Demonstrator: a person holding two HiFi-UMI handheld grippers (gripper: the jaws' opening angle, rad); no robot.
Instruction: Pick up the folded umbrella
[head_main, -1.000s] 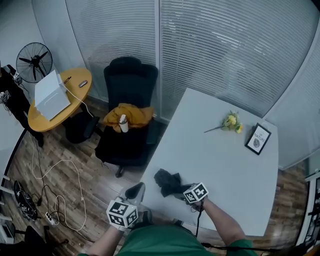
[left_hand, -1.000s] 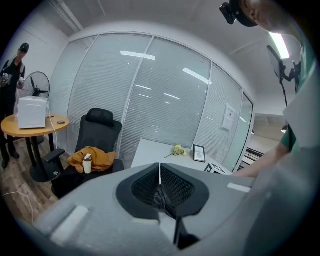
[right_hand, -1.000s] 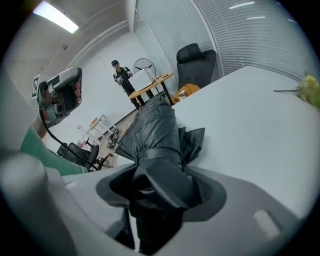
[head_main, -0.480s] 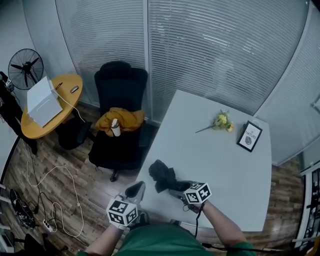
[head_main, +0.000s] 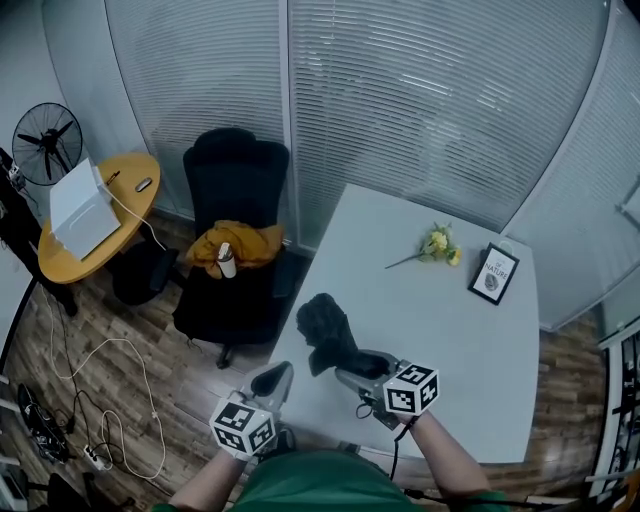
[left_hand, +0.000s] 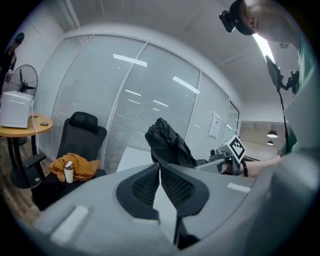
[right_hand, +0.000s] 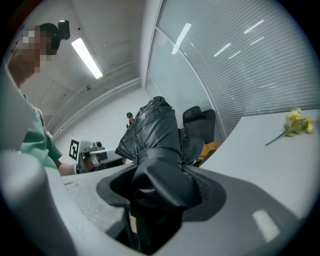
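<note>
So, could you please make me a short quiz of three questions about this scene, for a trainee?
1. True or false: the folded umbrella lies untouched on the white table.
2. Fill in: the jaws of the left hand-held gripper are ___, with nothing between them.
3. What holds the umbrella? A) the left one B) the right hand-held gripper C) nothing
Key: 1 false; 2 shut; 3 B.

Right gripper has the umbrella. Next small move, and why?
Probably lift slightly higher, grip unchanged: right gripper is shut on the lower end of the folded umbrella, the bundle tilts up above the white table, and left gripper is shut, empty.
</note>
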